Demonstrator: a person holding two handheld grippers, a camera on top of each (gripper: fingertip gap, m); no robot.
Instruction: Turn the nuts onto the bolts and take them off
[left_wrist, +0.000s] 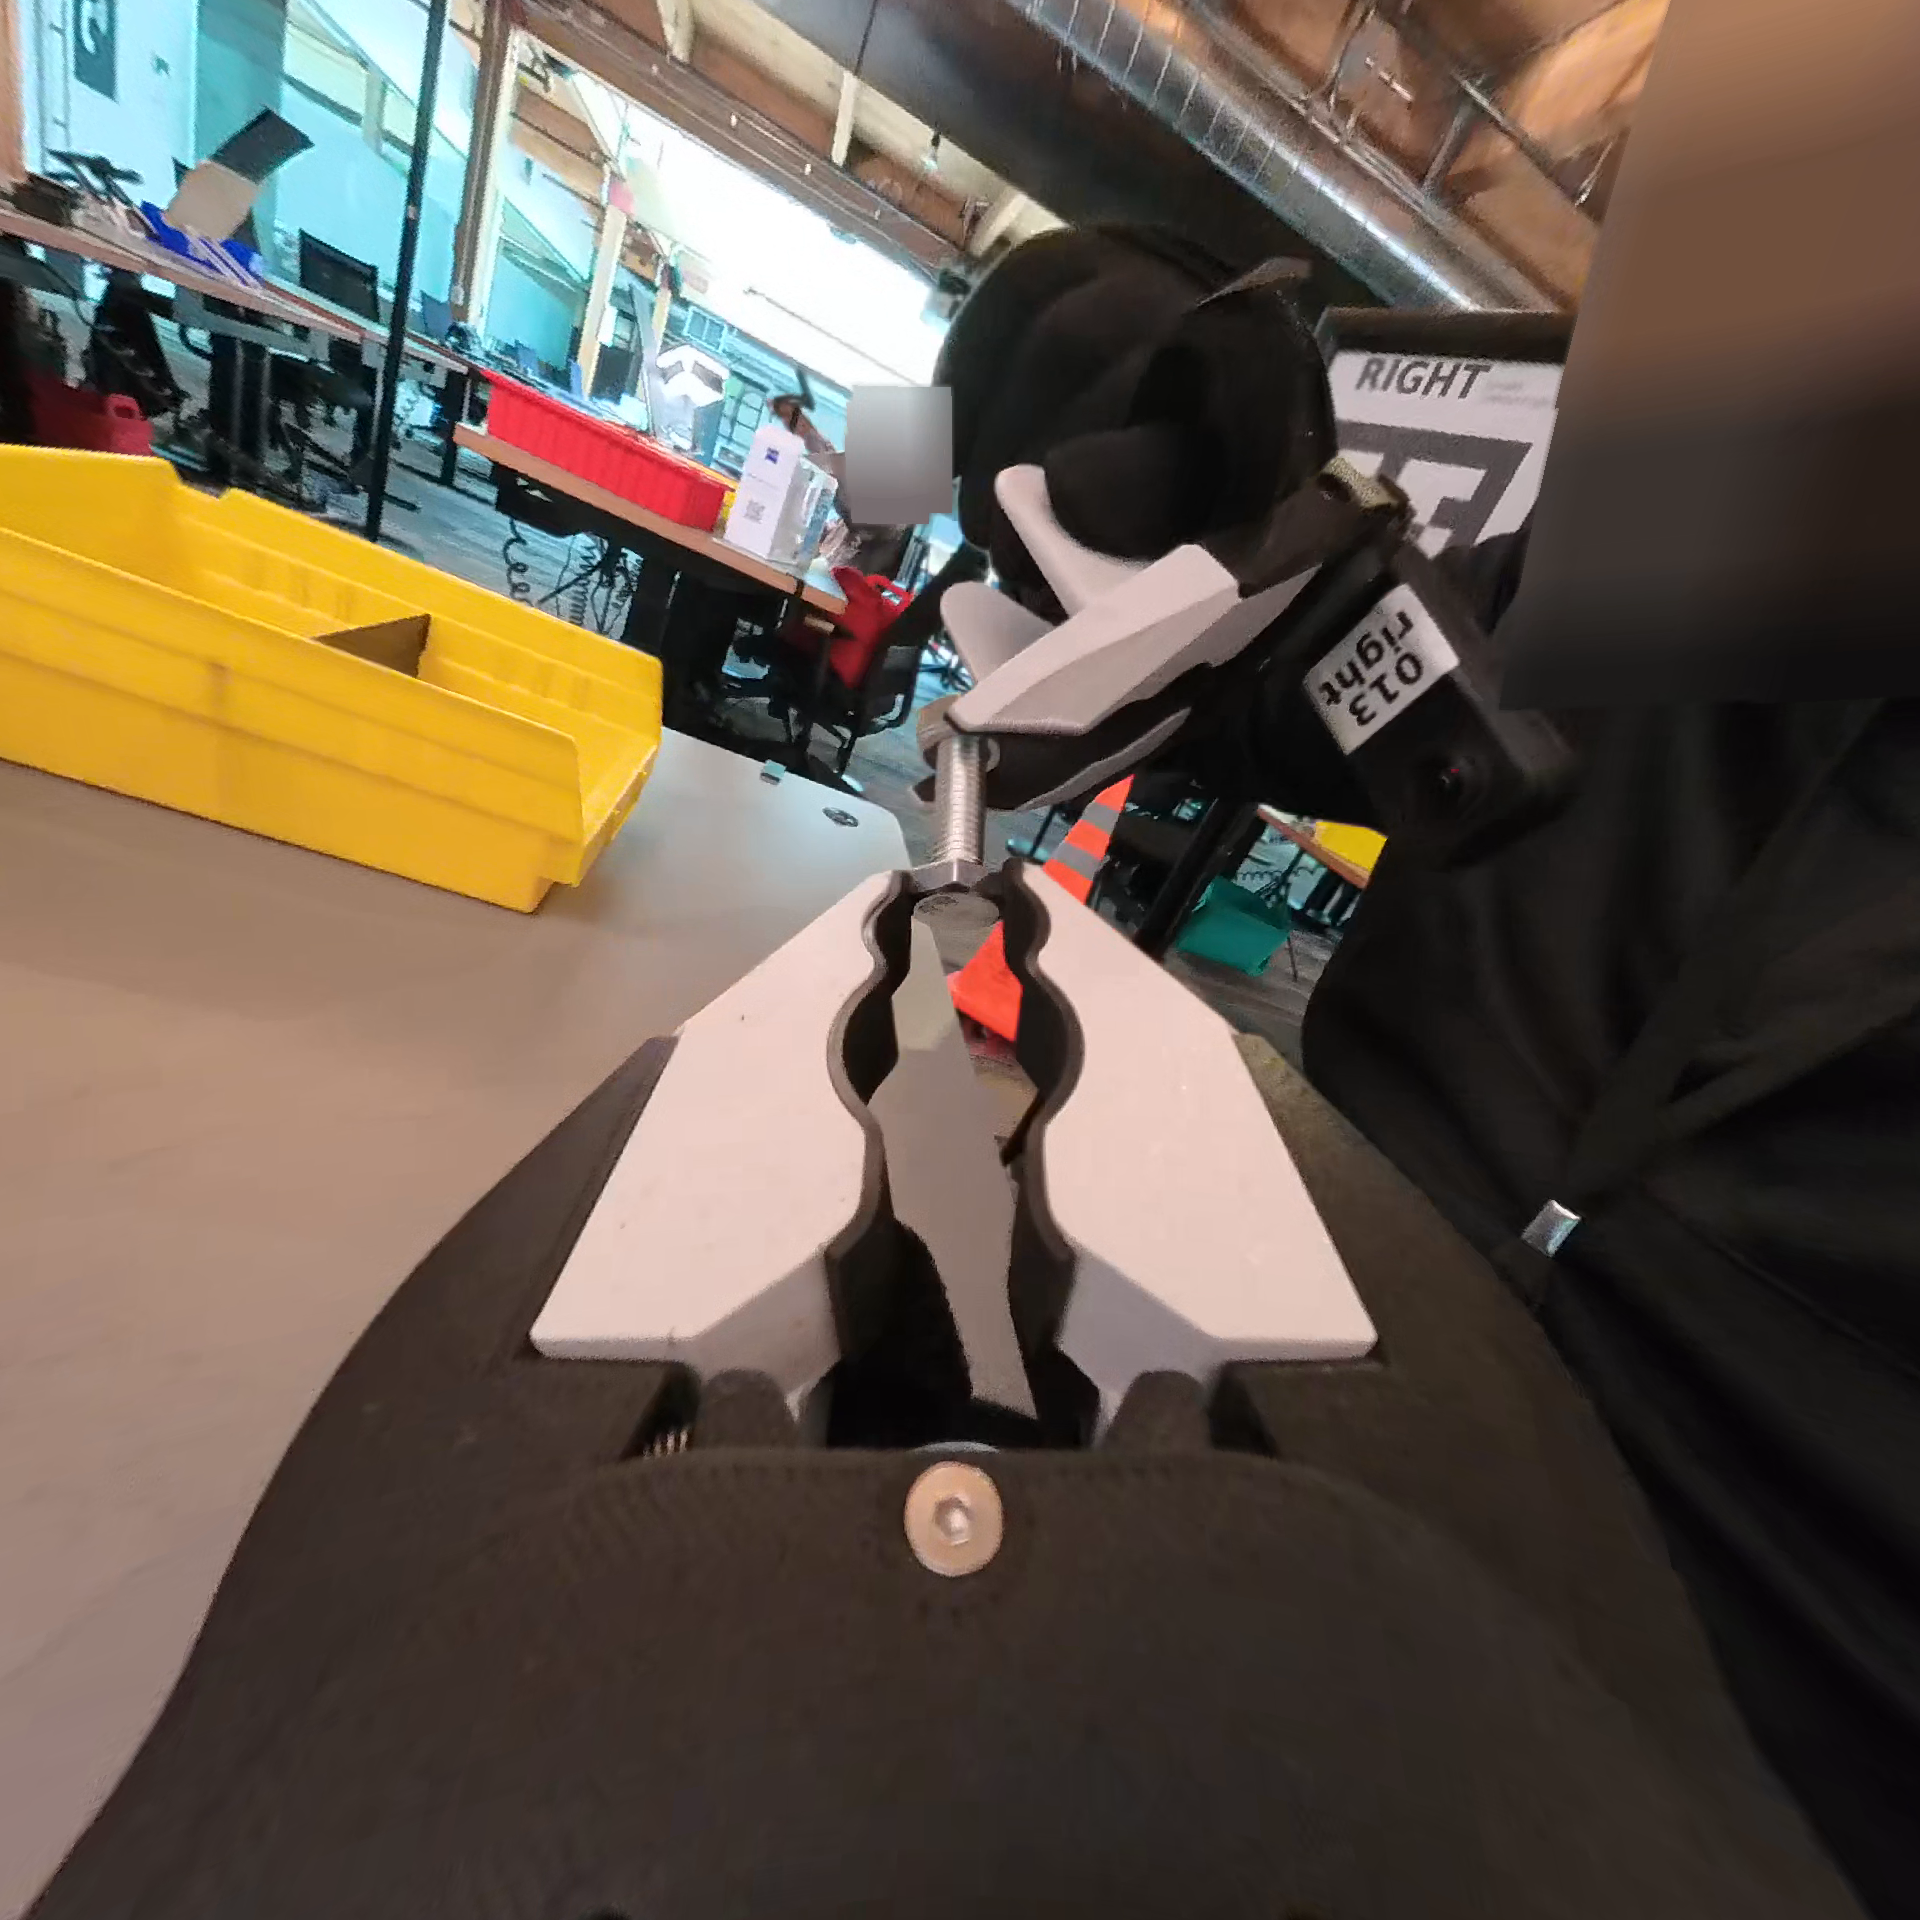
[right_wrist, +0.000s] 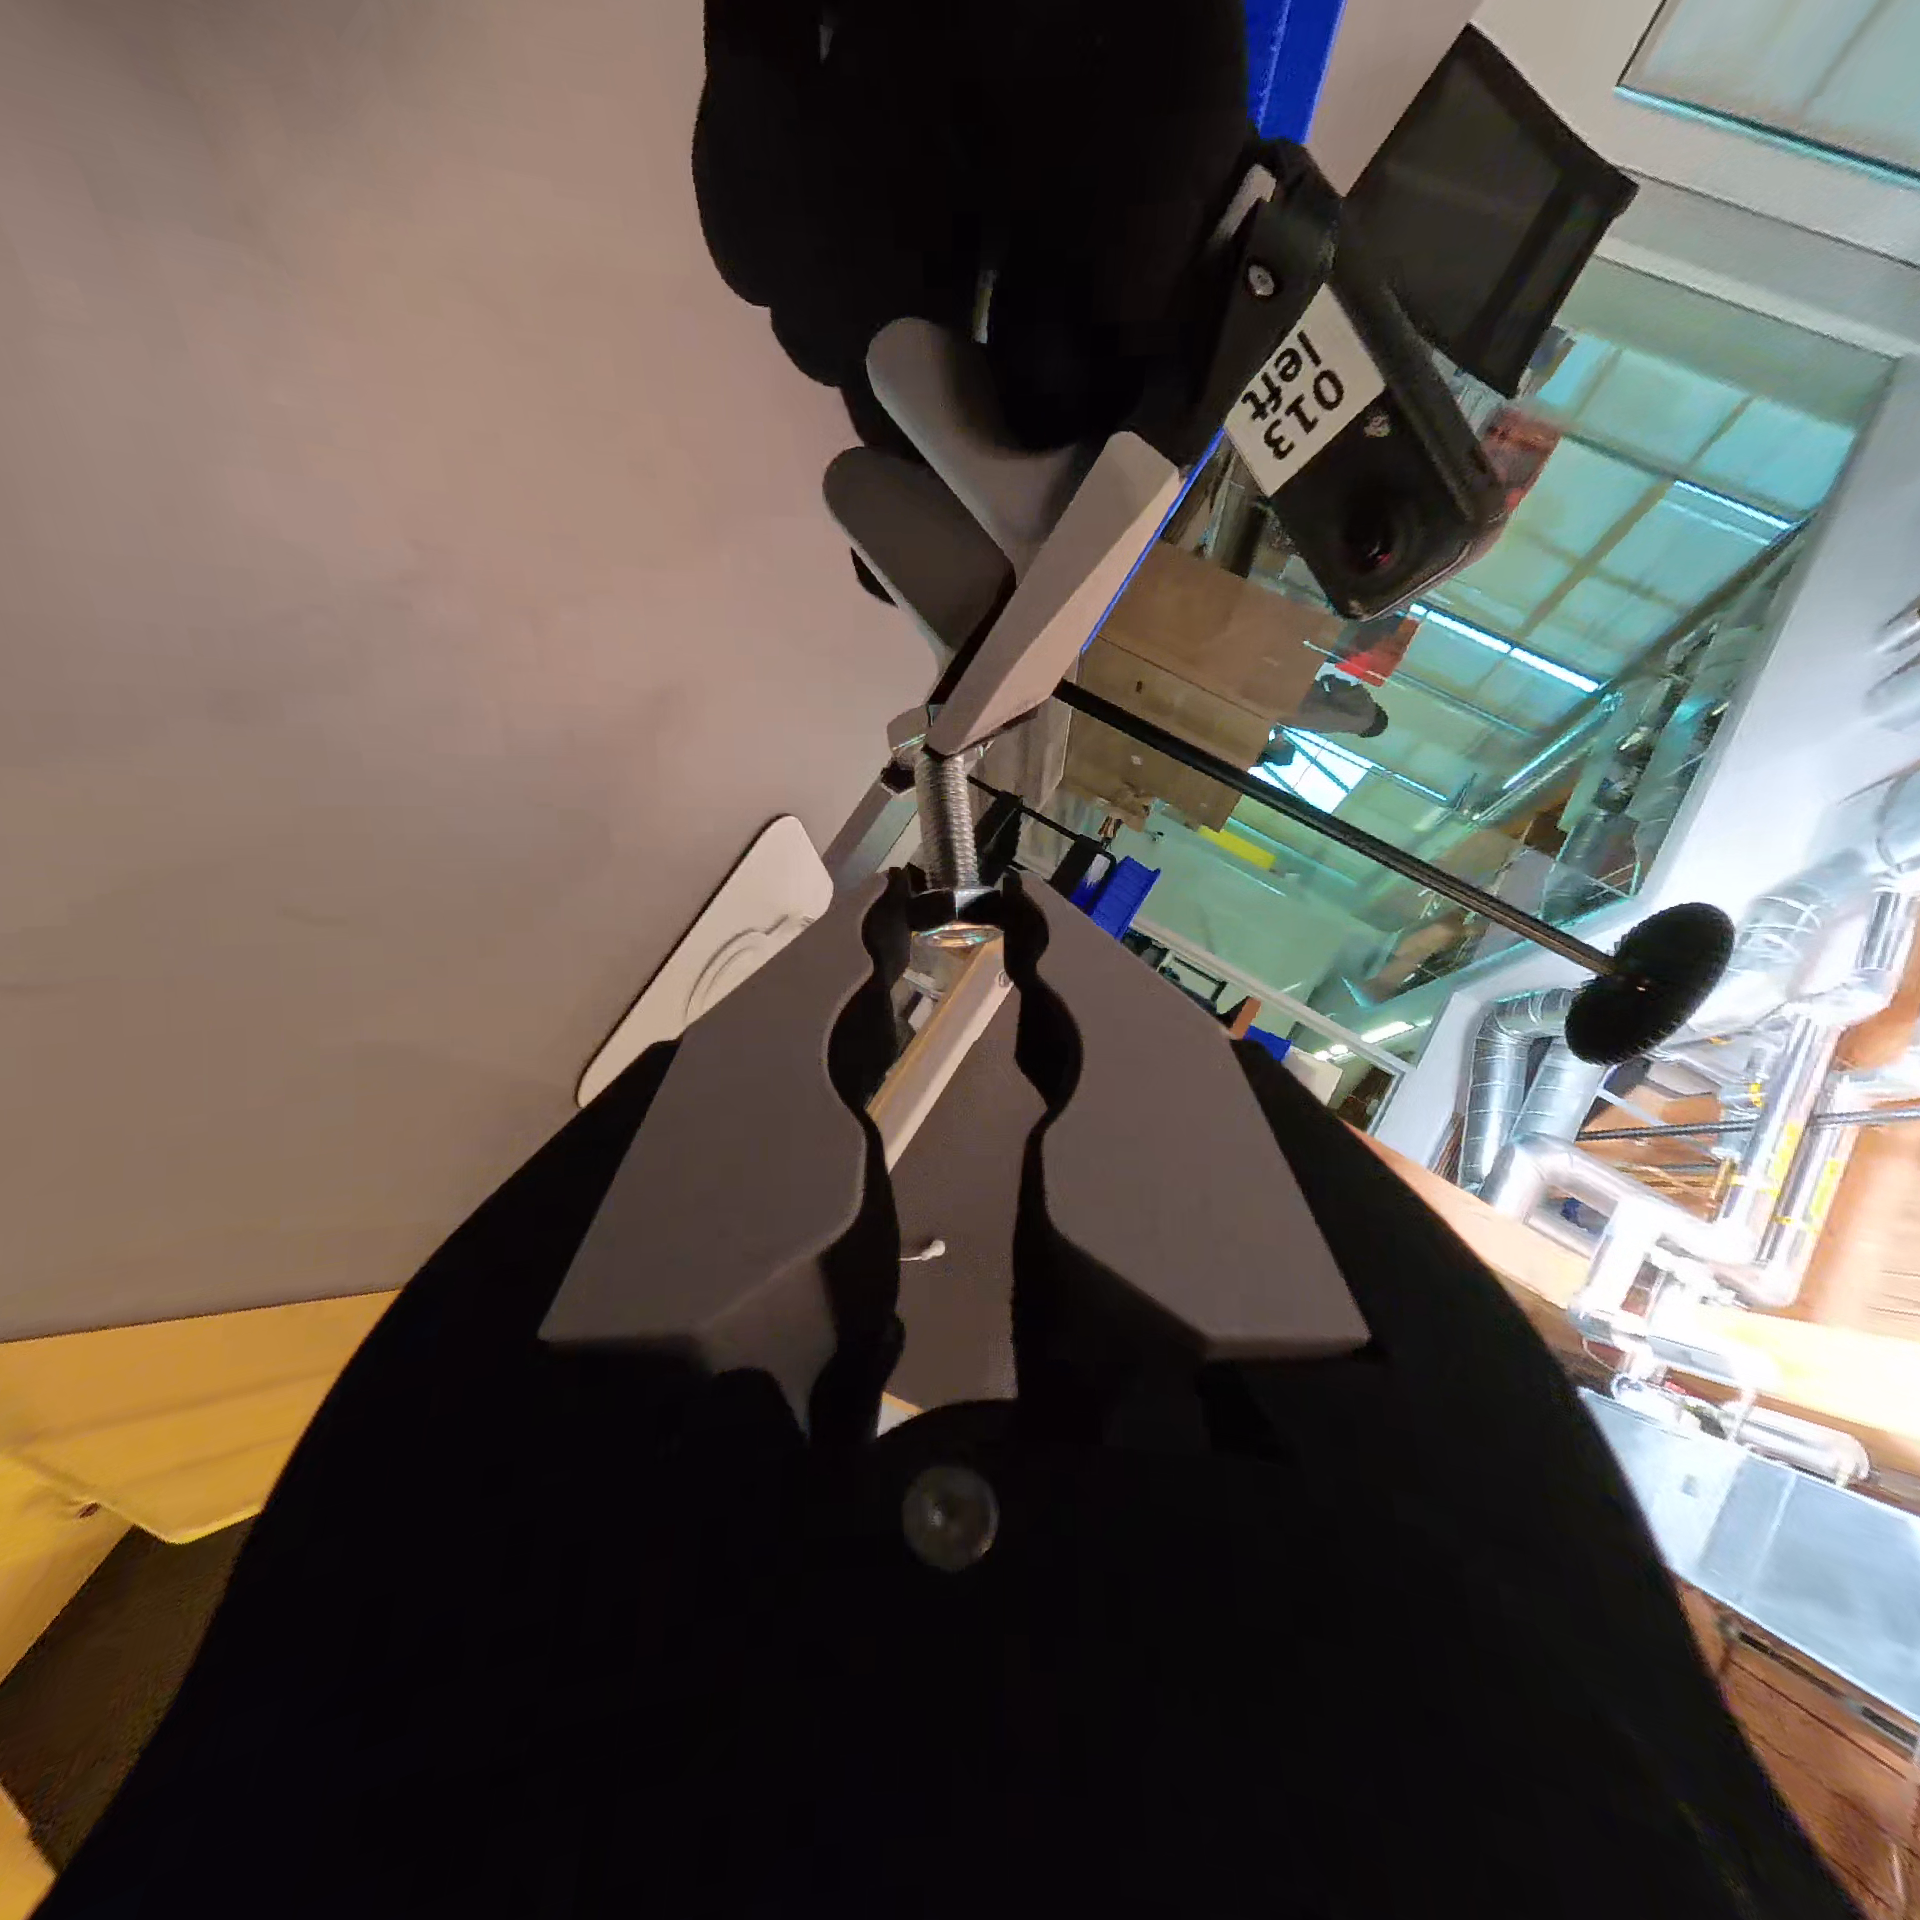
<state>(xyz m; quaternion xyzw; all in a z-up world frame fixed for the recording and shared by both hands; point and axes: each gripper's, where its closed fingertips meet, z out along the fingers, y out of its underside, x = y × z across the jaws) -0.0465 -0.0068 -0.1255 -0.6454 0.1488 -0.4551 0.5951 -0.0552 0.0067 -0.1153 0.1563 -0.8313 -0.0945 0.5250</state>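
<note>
A silver threaded bolt (left_wrist: 958, 800) is held in the air between both grippers. My left gripper (left_wrist: 945, 883) is shut on the bolt's hex head at its near end. My right gripper (left_wrist: 966, 732), held by a black-gloved hand, closes on the far end, where the nut is mostly hidden. In the right wrist view my right gripper (right_wrist: 951, 904) is shut on the hex nut (right_wrist: 951, 900) near the end of the bolt (right_wrist: 940, 821). The left gripper (right_wrist: 925, 732) grips the head there, above the grey table.
A yellow plastic bin (left_wrist: 312, 665) stands on the grey table (left_wrist: 260, 1039) at the left. A person in black clothing (left_wrist: 1662, 1143) fills the right side. An orange cone (left_wrist: 1081, 842) stands on the floor beyond the table edge. A white plate (right_wrist: 727, 966) lies on the table. The grippers are tip to tip, or close to it.
</note>
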